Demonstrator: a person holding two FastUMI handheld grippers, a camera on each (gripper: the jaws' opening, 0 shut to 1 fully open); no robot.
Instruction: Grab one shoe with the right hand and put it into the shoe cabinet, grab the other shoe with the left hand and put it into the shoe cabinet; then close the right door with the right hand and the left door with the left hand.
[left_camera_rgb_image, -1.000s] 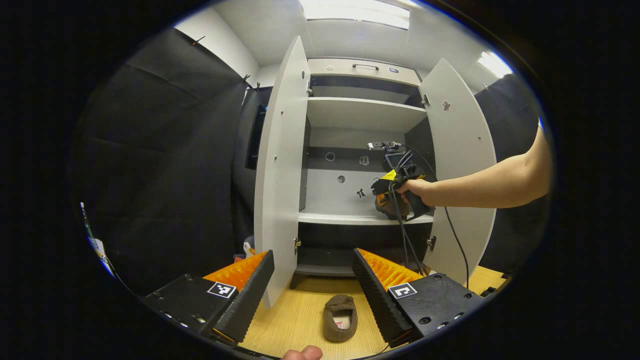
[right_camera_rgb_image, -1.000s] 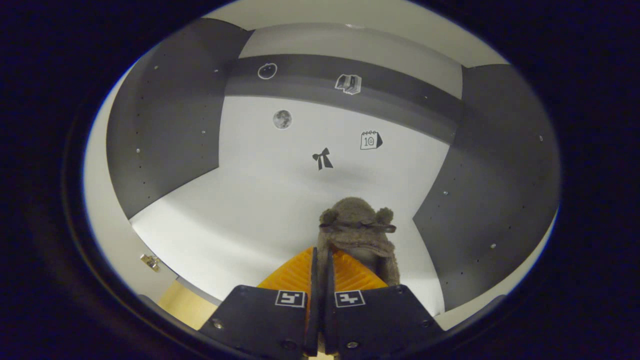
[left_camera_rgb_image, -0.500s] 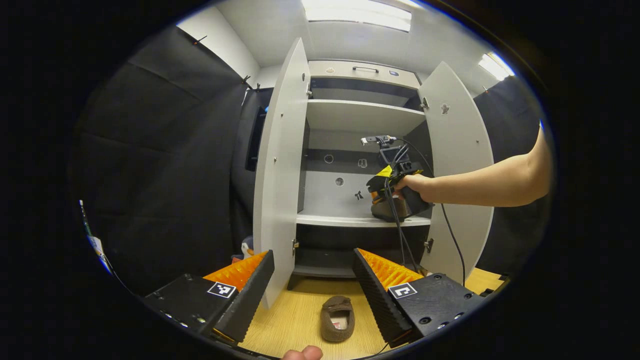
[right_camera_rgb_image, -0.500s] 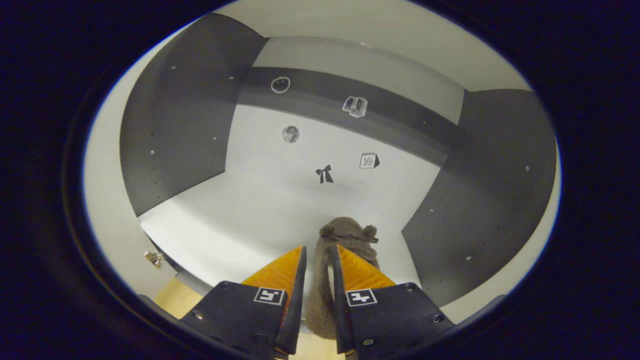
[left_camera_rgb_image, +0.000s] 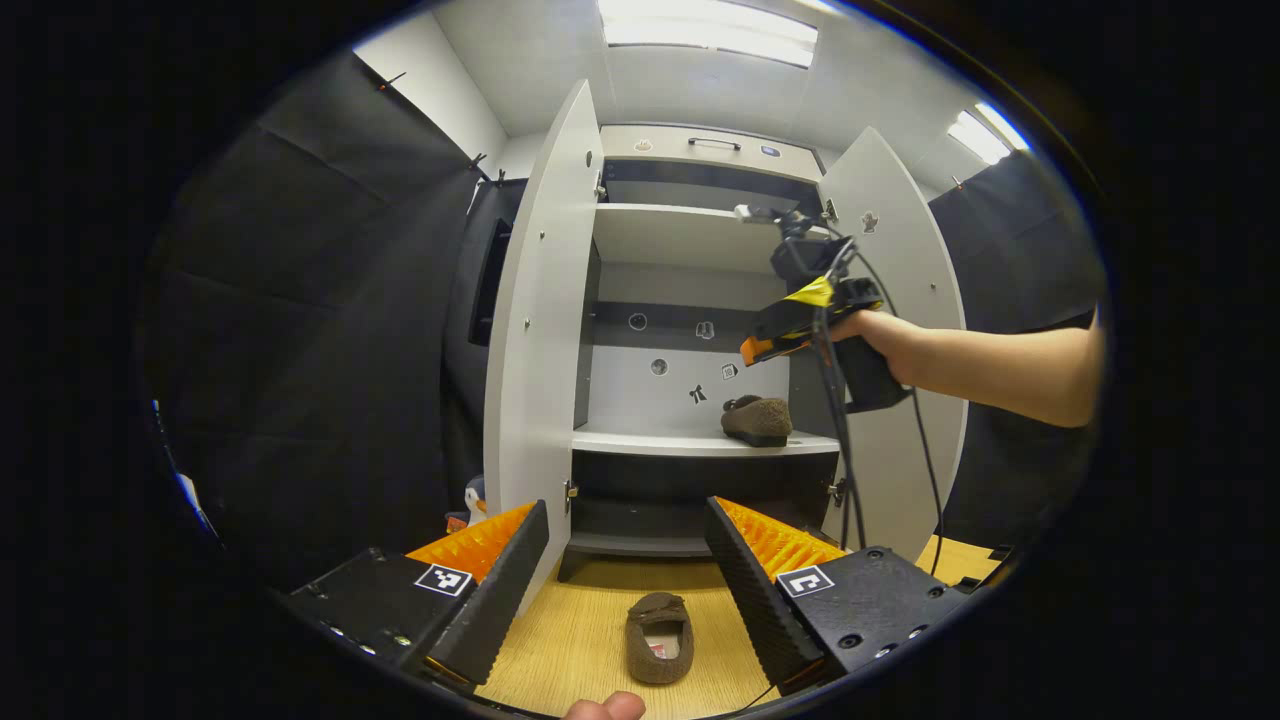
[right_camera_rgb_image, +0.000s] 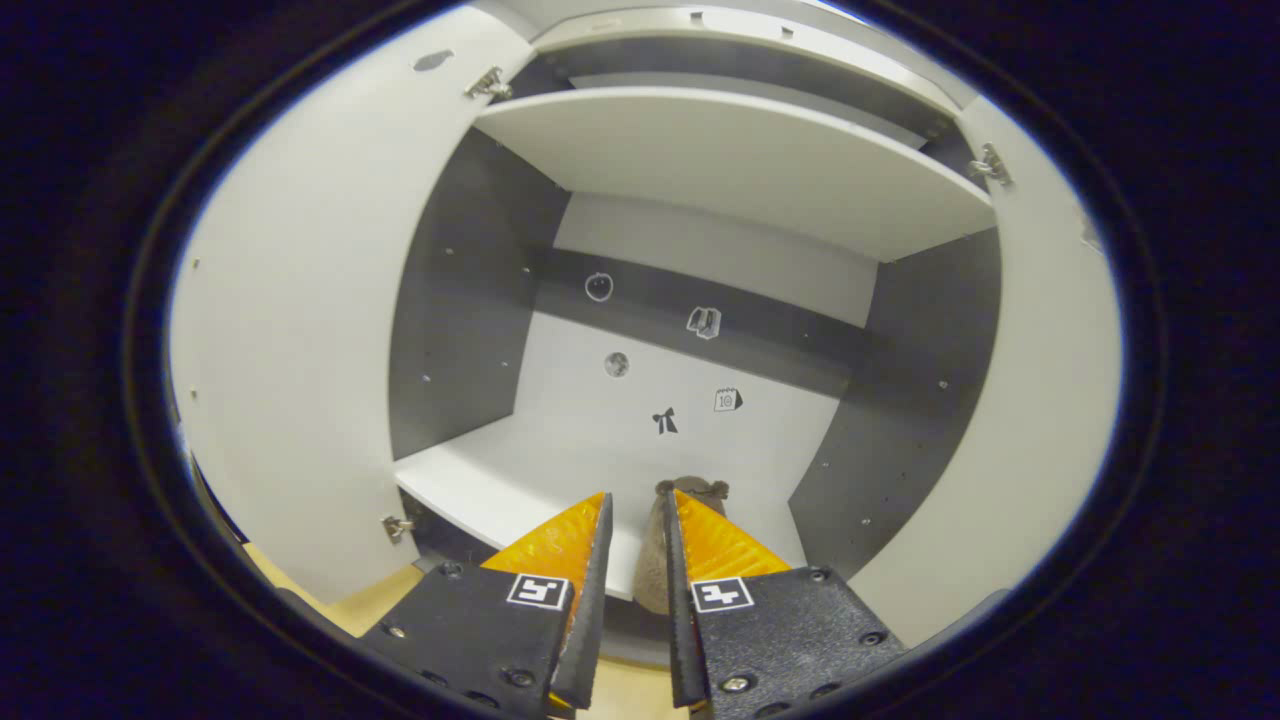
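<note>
Lying on shelf (left_camera_rgb_image: 690, 441), shoe (left_camera_rgb_image: 757, 419) below right hand-held gripper (left_camera_rgb_image: 762, 347).

Ceiling light panels (left_camera_rgb_image: 708, 28) glowed overhead, with another strip (left_camera_rgb_image: 978, 132) off to one side. Black cloth (left_camera_rgb_image: 330, 330) hung as the booth's wall, pinned up by small clips (left_camera_rgb_image: 470, 160) near the white wall corner. A dark flat panel (left_camera_rgb_image: 487, 285) was mounted on the cloth. Low down beside it sat a small toy figure (left_camera_rgb_image: 470, 495), white and dark, too small to tell more. A black cable (left_camera_rgb_image: 925, 460) trailed down toward the pale wood-grain floor (left_camera_rgb_image: 580, 640). Small stickers (right_camera_rgb_image: 662, 421) dotted a grey back panel
</note>
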